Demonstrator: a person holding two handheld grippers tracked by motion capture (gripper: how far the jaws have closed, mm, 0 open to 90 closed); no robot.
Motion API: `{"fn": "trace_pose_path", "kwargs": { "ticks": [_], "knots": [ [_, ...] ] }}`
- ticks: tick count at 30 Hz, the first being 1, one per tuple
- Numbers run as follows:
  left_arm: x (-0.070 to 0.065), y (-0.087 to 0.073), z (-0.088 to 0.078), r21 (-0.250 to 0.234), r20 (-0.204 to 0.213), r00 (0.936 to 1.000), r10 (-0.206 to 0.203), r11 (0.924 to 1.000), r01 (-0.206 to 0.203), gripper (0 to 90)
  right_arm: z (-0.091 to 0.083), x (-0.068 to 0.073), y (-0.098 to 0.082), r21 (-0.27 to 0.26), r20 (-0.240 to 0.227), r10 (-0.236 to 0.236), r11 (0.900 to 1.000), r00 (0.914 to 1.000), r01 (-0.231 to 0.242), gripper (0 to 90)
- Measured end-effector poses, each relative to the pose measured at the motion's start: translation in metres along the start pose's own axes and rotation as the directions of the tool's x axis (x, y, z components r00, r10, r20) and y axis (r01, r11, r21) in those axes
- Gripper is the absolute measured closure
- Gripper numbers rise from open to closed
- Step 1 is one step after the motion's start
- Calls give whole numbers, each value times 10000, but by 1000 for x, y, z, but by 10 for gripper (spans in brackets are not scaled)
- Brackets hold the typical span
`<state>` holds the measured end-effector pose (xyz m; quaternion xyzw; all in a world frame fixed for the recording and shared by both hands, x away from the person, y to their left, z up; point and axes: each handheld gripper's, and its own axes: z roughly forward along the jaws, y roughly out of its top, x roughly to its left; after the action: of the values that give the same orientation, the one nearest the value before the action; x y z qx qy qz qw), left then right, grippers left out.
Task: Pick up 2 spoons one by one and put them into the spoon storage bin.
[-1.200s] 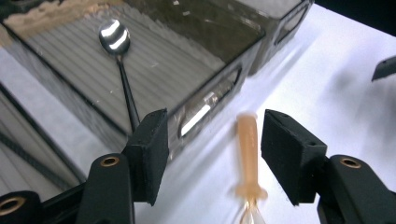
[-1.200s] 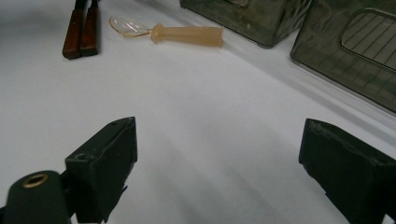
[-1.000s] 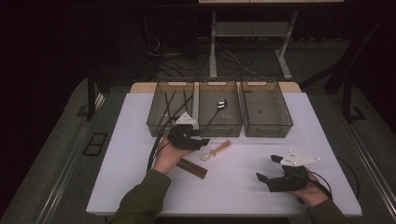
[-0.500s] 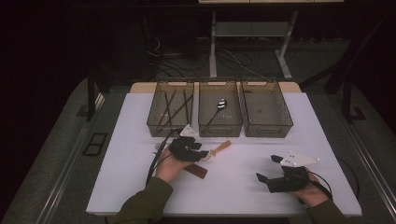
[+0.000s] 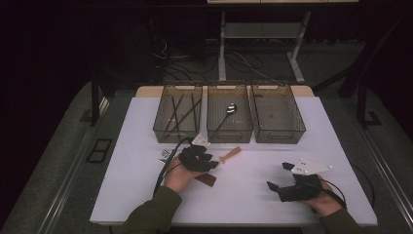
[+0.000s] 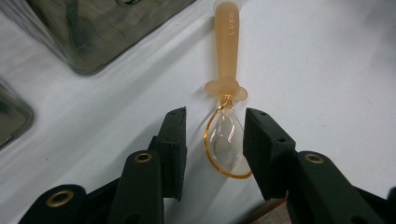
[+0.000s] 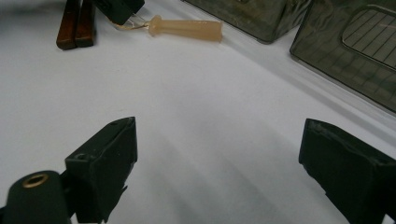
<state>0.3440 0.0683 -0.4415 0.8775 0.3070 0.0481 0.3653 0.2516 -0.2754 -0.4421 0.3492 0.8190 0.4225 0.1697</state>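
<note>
The left claw (image 6: 212,154) is closing around the clear bowl of a small spoon (image 6: 227,140) lying on the tabletop (image 5: 272,204) near the middle bin (image 5: 229,134), pads not yet pressing. Light, stiff and slippery-looking, it is probably better gripped at its tan handle.

Looks like a lab / test setup, not a home: white tabletop (image 5: 146,126) mid-frame w/ three identical smoky plastic bins (image 5: 230,117) in a row, dark room around it, loose cables (image 5: 243,61) on the floor top centre, metal bench legs (image 5: 295,53) upper right.
</note>
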Motion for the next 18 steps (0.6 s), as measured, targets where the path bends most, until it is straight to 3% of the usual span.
{"fn": "trace_pose_path", "kwargs": {
  "ticks": [8,12,18],
  "knots": [
    [-7,0,2,337,-81,9989,471,9983,-468,647,0,0,0,-65,25,-49,10000,10000,50,117],
    [-12,1,4,407,172,9980,612,9973,-619,735,0,0,0,-56,29,-58,10000,10000,58,117],
    [-18,3,4,529,-137,9950,987,9938,-978,780,0,1,0,-47,30,-47,10000,10000,47,117]
  ]
}}
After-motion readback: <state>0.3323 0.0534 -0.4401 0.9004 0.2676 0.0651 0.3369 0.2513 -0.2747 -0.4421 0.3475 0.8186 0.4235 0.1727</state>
